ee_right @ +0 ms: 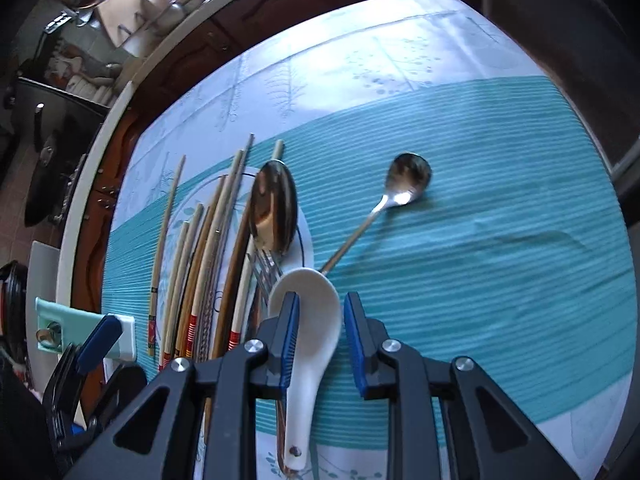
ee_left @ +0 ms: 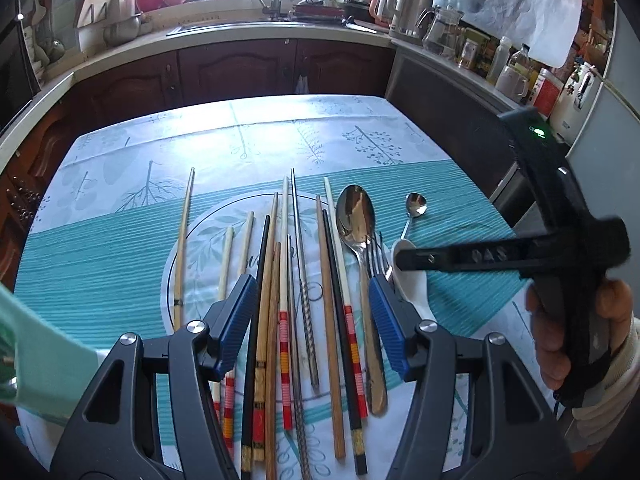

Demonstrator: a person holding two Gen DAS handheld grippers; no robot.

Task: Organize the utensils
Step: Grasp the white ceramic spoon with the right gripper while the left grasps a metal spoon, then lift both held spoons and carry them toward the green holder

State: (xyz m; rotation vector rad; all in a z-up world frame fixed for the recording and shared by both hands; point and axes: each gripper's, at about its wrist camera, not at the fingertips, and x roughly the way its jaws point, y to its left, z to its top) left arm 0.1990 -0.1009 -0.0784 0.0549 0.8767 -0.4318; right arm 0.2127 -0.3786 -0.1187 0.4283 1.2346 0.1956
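Several chopsticks [ee_left: 280, 280] lie side by side on the teal tablecloth [ee_left: 100, 264], with a large steel spoon [ee_left: 356, 216], a fork [ee_left: 376, 260], a white ceramic spoon [ee_right: 308, 312] and a small steel spoon [ee_right: 408, 180] to their right. My left gripper [ee_left: 312, 312] is open above the chopsticks and holds nothing. My right gripper [ee_right: 320, 328] is open, its blue pads either side of the white ceramic spoon's bowl and handle without closing on it. The right gripper also shows from the side in the left wrist view [ee_left: 404, 258].
The table's far edge [ee_left: 240, 100] faces dark wooden cabinets and a counter with a sink [ee_left: 276, 20], kettles [ee_left: 412, 8] and bottles. A pale green object [ee_right: 80, 328] sits at the table's left edge near the left gripper.
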